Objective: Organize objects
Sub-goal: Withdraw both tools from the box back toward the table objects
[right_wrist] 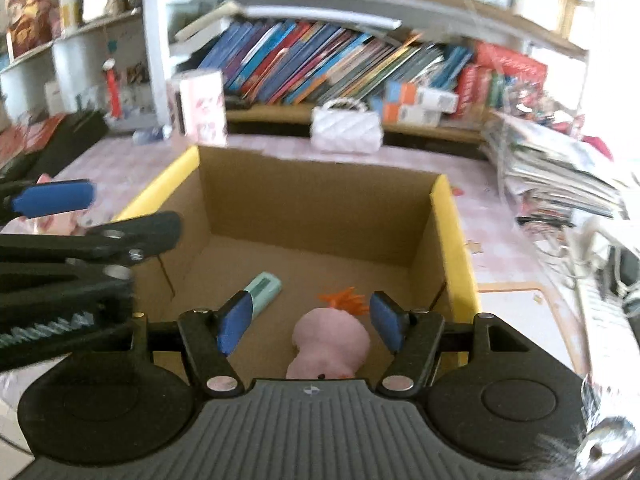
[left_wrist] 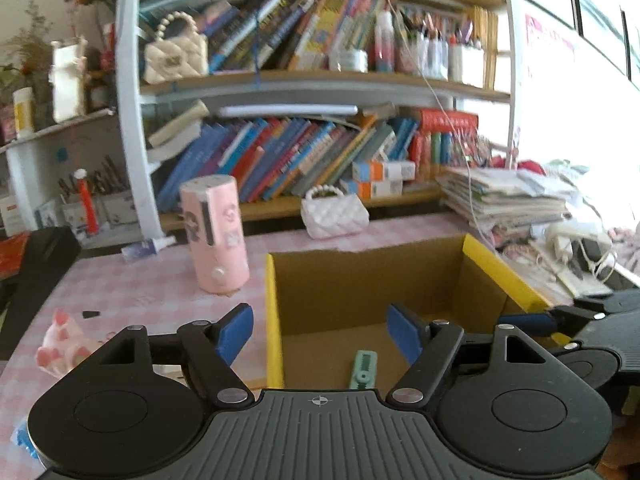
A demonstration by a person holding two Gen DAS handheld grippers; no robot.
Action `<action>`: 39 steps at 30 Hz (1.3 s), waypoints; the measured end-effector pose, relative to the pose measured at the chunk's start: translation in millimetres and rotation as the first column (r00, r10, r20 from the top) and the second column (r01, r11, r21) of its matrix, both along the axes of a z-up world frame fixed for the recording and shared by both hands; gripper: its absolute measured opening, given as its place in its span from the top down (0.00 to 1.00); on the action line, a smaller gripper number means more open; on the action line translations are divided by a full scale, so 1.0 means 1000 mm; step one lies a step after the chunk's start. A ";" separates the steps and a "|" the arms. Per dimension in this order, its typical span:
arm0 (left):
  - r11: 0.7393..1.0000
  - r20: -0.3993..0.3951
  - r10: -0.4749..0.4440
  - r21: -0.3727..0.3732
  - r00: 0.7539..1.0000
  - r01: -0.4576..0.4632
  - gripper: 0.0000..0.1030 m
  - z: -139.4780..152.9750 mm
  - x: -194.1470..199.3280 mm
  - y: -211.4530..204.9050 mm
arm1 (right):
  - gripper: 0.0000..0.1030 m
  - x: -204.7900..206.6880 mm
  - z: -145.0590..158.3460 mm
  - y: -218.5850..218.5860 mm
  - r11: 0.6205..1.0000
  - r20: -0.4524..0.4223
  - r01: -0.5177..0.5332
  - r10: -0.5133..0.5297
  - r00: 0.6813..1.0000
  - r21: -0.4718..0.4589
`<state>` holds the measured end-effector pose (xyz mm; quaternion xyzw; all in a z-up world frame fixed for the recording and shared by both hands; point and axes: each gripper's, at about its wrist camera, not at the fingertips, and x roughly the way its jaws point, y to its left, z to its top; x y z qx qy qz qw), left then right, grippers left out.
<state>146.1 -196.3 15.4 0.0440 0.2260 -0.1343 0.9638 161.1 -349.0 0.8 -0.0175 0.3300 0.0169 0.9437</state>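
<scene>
Cardboard box (right_wrist: 320,200) with yellow-edged flaps stands on the pink-checked desk (left_wrist: 132,280), right under both tongs — a sensible place for it, since each can let go straight into it. Left tongs (left_wrist: 320,334) hang released over the box's near left corner, blue pads apart and nothing between them; below and just ahead of them a mint-green marker (left_wrist: 363,368) lies flat on the box floor. Right tongs (right_wrist: 308,322) are likewise released, with a pink plush toy with orange hair (right_wrist: 330,340) lying on the box floor beneath the gap, untouched by either pad as far as I can tell. So the box holds two things — marker toward its left, plush toy toward its right.

Ahead and left of the left tongs, outside the box, a pink cylinder-shaped case (left_wrist: 216,236) stands upright; a white quilted purse (left_wrist: 334,214) sits beyond the box's far wall. Both probably wait their turn.
</scene>
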 end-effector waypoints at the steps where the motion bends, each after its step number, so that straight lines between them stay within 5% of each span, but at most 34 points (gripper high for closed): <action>1: 1.000 0.007 0.002 -0.006 1.000 -0.002 0.26 0.001 -0.003 0.004 | 0.39 -0.004 0.001 0.001 1.000 0.011 0.019 -0.019 1.000 -0.002; 17: 0.997 0.019 -0.062 -0.040 0.998 0.063 0.24 0.000 -0.060 0.057 | 0.38 -0.080 0.013 0.031 0.963 0.123 0.268 -0.265 0.956 -0.009; 26: 0.997 -0.124 -0.077 -0.014 0.989 0.076 0.23 -0.021 -0.092 0.096 | 0.35 -0.126 -0.004 0.063 0.943 -0.001 0.331 -0.331 0.944 0.024; 39: 1.000 -0.198 -0.007 0.023 0.980 0.012 0.22 -0.037 -0.136 0.151 | 0.38 -0.169 -0.029 0.123 0.959 -0.129 0.273 -0.262 0.956 0.078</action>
